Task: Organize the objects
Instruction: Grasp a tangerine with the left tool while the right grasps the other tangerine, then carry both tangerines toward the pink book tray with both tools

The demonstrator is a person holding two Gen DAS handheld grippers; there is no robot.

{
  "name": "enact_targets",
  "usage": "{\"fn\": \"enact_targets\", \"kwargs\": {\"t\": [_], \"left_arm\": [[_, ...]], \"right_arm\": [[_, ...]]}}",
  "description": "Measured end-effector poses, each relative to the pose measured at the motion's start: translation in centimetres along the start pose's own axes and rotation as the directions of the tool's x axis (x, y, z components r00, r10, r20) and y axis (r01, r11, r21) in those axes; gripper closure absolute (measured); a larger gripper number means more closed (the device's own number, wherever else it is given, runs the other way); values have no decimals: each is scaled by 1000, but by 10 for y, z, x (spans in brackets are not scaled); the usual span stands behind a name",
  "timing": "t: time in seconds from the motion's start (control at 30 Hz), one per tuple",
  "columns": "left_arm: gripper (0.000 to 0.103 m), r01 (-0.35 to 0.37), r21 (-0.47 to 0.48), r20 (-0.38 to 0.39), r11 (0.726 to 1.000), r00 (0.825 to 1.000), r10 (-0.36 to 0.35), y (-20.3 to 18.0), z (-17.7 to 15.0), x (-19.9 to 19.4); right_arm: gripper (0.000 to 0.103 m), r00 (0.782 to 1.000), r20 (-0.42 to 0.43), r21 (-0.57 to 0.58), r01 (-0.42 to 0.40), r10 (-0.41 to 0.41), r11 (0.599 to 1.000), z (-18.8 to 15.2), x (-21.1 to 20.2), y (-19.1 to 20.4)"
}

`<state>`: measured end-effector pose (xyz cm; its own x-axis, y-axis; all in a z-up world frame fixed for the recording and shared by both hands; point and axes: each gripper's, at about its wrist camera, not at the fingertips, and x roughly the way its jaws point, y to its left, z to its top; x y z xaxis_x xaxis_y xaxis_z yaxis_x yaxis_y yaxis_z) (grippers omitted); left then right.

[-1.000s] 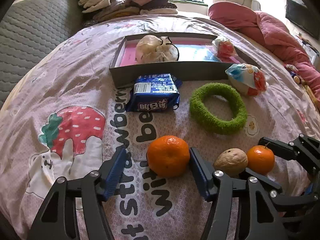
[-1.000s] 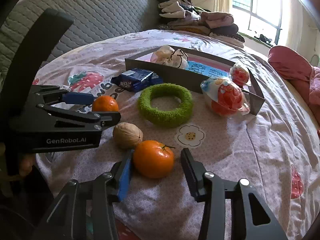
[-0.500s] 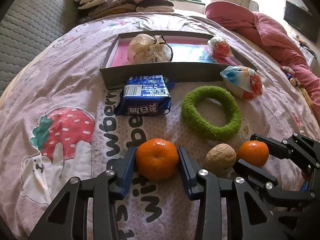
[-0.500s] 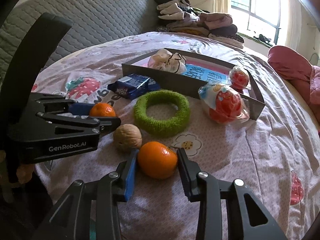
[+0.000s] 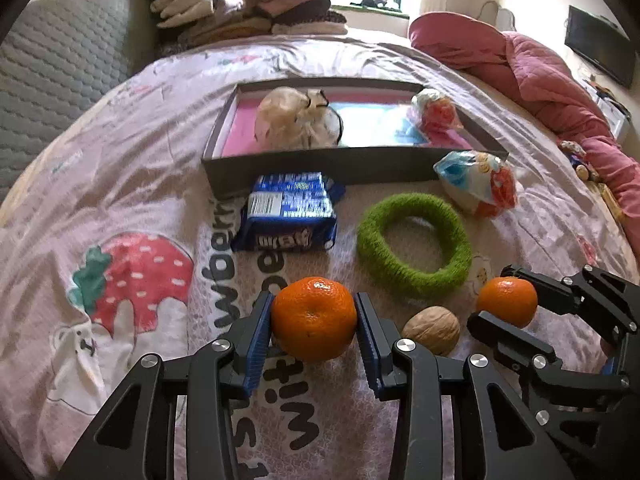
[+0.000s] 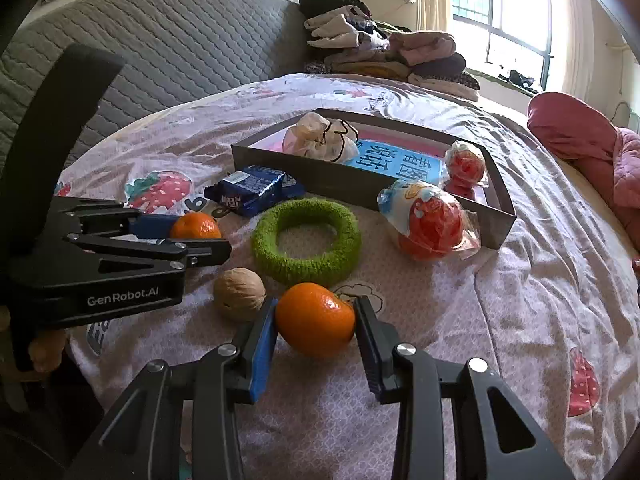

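Pink strawberry-print bedsheet fills both views, folded clothes stacked at the far end by the window, and a shallow grey box sitting mid-bed; that box looks like the destination, and it's only partly filled; a knotted pale bag and a small wrapped red toy are already inside; plenty left outside on the sheet: a blue snack packet just in front of the box wall, a green fuzzy ring beside it, a bigger wrapped toy near the box's corner, a walnut between the two grippers, and two oranges; so by my reckoning we're early to midway, more out than in.

Now the grippers, both at work at once; the left gripper has just been closing and its blue pads now press both sides of the left orange, part-open width, firmly clamped, fruit seemingly at sheet level; over on the other side, the right gripper has closed in the same way on the right orange, pads flush against its flanks, walnut just beside its left finger; two oranges gripped, neither in the box yet; a lift and carry to the box looks like the next call.
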<state>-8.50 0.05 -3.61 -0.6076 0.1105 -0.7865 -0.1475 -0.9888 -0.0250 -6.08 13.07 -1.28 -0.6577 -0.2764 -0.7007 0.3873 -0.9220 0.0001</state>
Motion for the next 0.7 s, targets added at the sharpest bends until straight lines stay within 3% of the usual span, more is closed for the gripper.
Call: {"fn": "enact_targets", "kwargs": {"t": [0.7], "left_arm": [[62,-15,0,64,1000,998,15,-5,14,-18]], "right_arm": [[65,998,64,18,1,-2,1000,14,-10,-6]]}}
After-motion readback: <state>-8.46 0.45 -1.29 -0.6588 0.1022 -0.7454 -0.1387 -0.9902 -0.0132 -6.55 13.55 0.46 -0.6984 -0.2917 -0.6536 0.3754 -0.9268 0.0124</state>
